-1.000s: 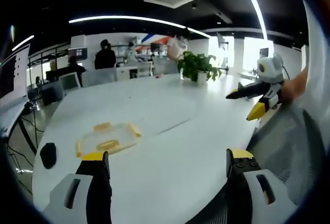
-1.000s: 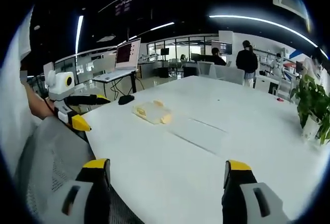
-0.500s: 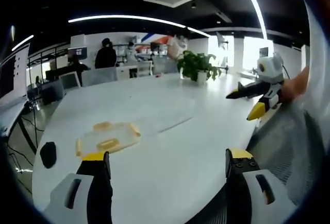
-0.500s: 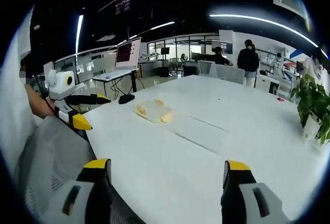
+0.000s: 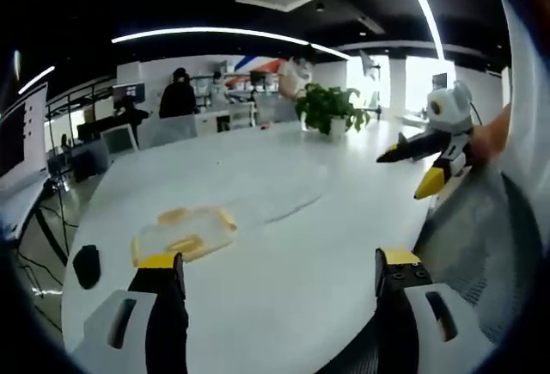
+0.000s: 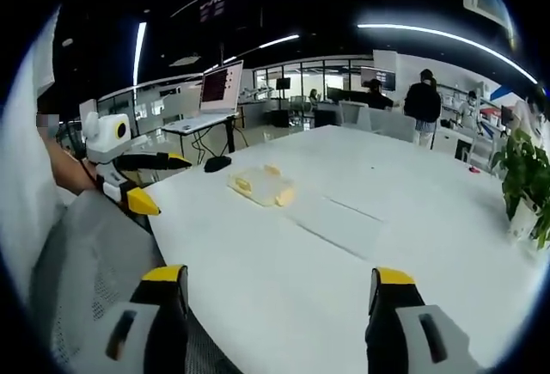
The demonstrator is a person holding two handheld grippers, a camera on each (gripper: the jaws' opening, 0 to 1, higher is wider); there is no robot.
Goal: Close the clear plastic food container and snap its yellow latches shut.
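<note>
Out on the broad white table (image 5: 284, 254), smooth and matte, the clear plastic food container (image 5: 182, 231) is seen lying flat: a shallow, rounded rectangle with glossy see-through walls and yellow latches (image 5: 227, 217) at its edges. In the right gripper view the same container (image 6: 262, 187) is found well up the tabletop, near a small dark computer mouse (image 6: 216, 163).

The left gripper (image 5: 277, 269) is held wide open, nothing between its yellow-tipped black jaws, and it is kept well short of the container. The right gripper (image 6: 273, 285) is likewise spread apart and empty, low over the near edge of the table. Grey mesh chair fabric (image 6: 82, 254) is glimpsed beside it.

At the far end, a leafy green potted plant (image 5: 329, 109) is set on the table. A laptop (image 6: 213, 99) is perched on a stand beyond.
</note>
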